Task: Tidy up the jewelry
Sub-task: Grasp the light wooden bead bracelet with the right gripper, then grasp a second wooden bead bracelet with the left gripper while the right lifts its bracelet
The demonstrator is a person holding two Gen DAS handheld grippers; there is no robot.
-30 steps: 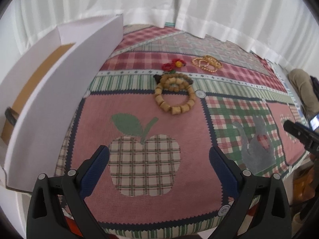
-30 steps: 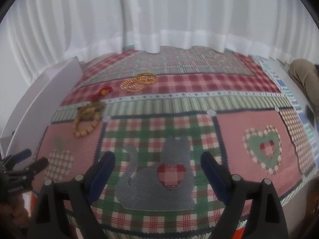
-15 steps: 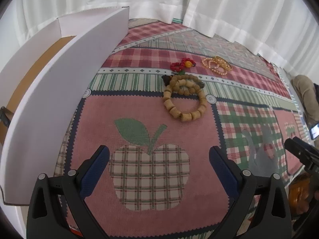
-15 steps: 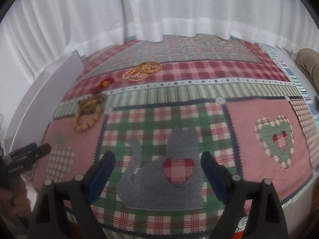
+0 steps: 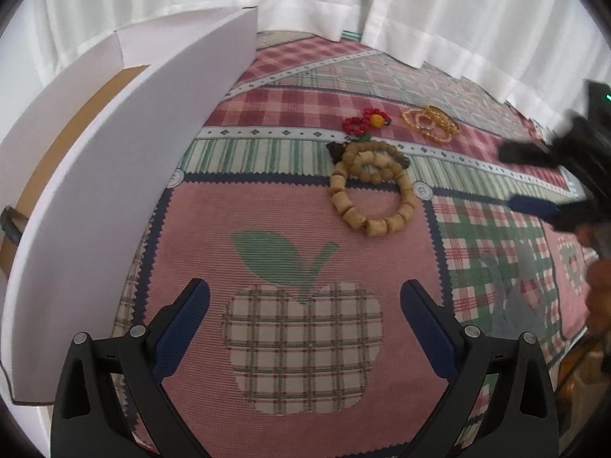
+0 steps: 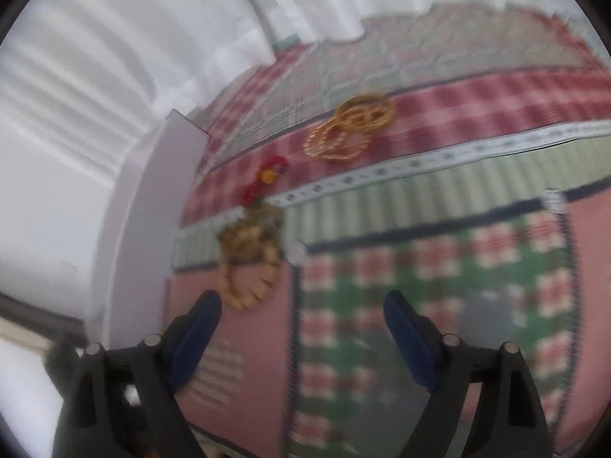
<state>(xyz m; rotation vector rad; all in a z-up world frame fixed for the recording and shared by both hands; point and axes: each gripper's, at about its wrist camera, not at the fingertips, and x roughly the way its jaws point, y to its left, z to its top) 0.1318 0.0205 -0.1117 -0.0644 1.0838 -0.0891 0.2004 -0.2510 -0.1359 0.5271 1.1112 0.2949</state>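
Note:
Wooden bead bracelets [image 5: 369, 189] lie piled on the patchwork cloth, with a red bead bracelet [image 5: 364, 123] and gold bangles [image 5: 430, 123] behind them. My left gripper [image 5: 304, 305] is open and empty over the apple patch, short of the wooden beads. My right gripper [image 6: 301, 316] is open and empty; it also shows at the right of the left wrist view [image 5: 530, 179]. In the blurred right wrist view the wooden beads [image 6: 250, 257], the red bracelet [image 6: 267, 179] and the gold bangles [image 6: 351, 126] lie ahead and to the left.
A white open box [image 5: 126, 160] with a brown cardboard floor stands at the cloth's left edge; it also shows in the right wrist view [image 6: 152, 210]. White curtains [image 5: 382, 11] hang behind the table. The patchwork cloth [image 5: 267, 213] covers the table.
Both grippers have moved forward over the cloth. The right gripper has swung left toward the jewelry, and its view is now blurred and tilted. Both stay open.

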